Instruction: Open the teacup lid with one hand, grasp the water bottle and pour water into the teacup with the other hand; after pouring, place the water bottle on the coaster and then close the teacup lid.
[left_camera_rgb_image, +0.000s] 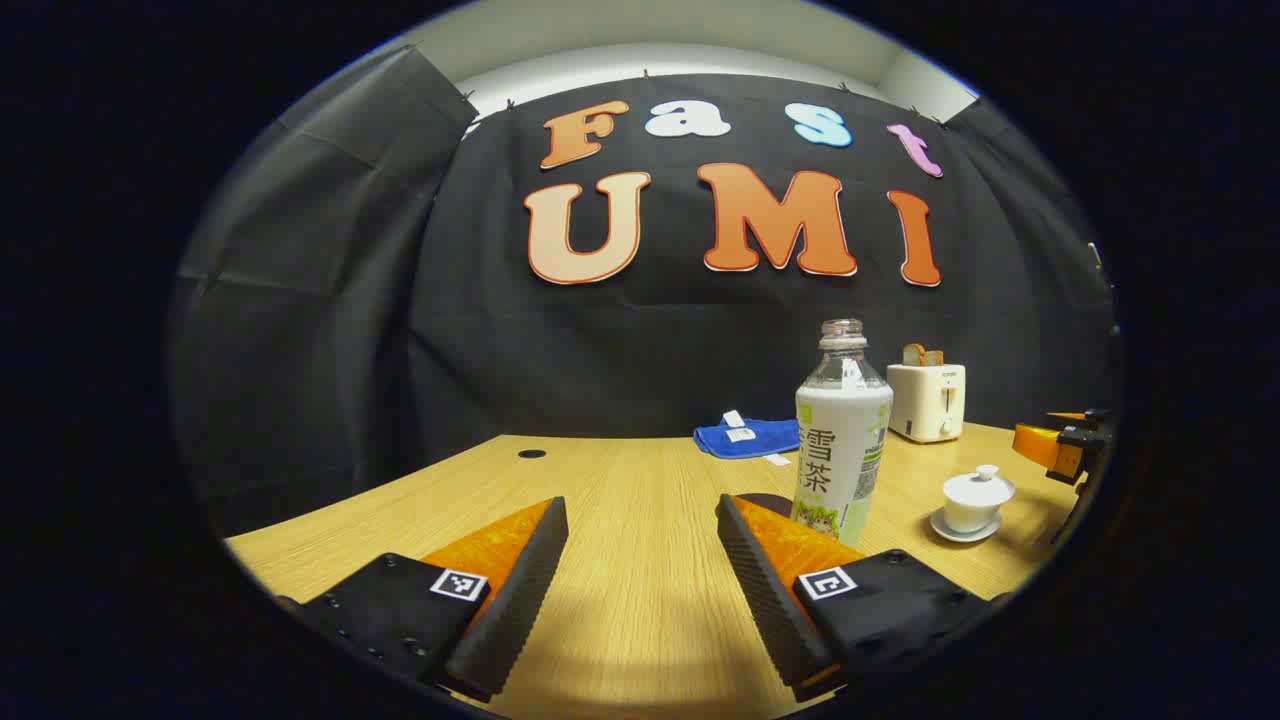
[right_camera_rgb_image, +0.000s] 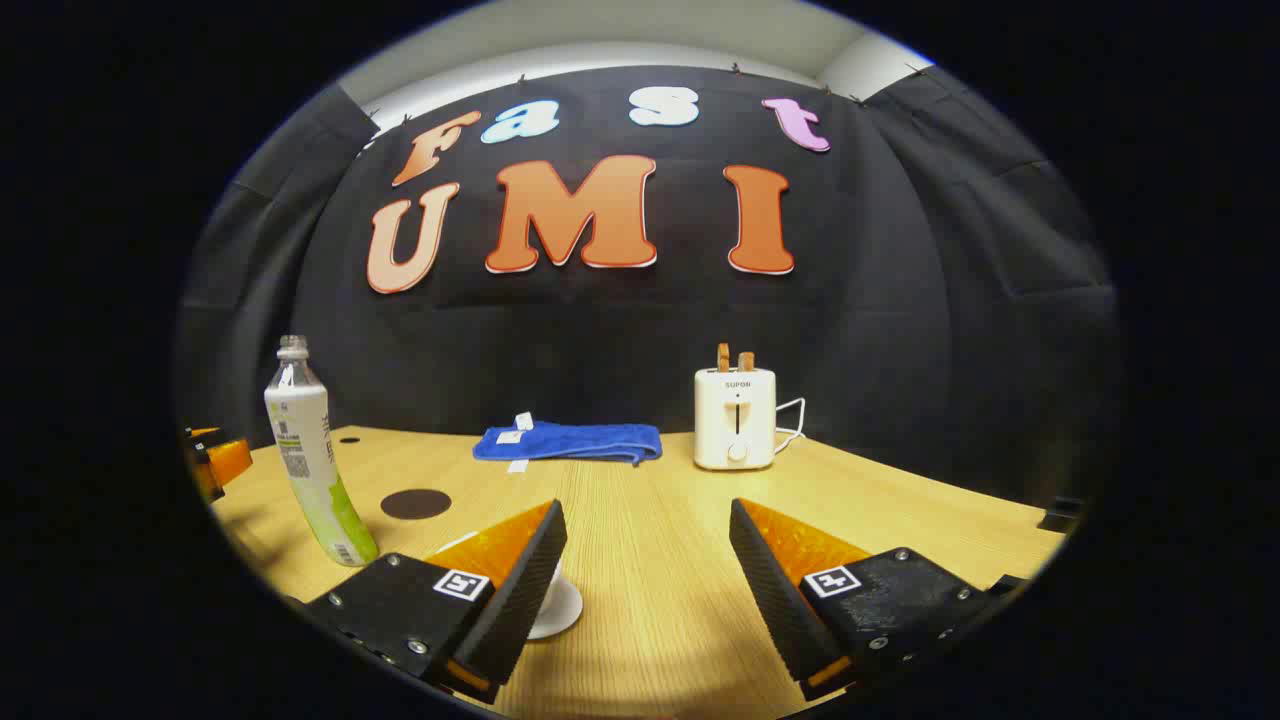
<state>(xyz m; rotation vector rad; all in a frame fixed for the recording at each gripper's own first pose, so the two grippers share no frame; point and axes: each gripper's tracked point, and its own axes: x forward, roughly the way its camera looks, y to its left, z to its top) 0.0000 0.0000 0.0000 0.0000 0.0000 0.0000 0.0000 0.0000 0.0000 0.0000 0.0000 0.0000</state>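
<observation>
An uncapped water bottle (left_camera_rgb_image: 842, 440) with a white and green label stands upright on the wooden table, just beyond my left gripper's right finger. The white teacup (left_camera_rgb_image: 975, 500) sits on its saucer to the bottle's right, its lid on. A dark round coaster (left_camera_rgb_image: 762, 500) peeks out behind the finger, left of the bottle. My left gripper (left_camera_rgb_image: 640, 525) is open with nothing between its fingers. In the right gripper view the bottle (right_camera_rgb_image: 310, 455) stands at the left, the coaster (right_camera_rgb_image: 415, 503) lies beside it, and the saucer (right_camera_rgb_image: 560, 608) shows behind the left finger. My right gripper (right_camera_rgb_image: 648, 530) is open and holds nothing.
A folded blue cloth (right_camera_rgb_image: 570, 442) lies at the back of the table (right_camera_rgb_image: 660, 590). A white toaster (right_camera_rgb_image: 735, 418) with toast in it stands to its right, its cord trailing. The other gripper's body (left_camera_rgb_image: 1060, 445) shows at the right edge of the left gripper view.
</observation>
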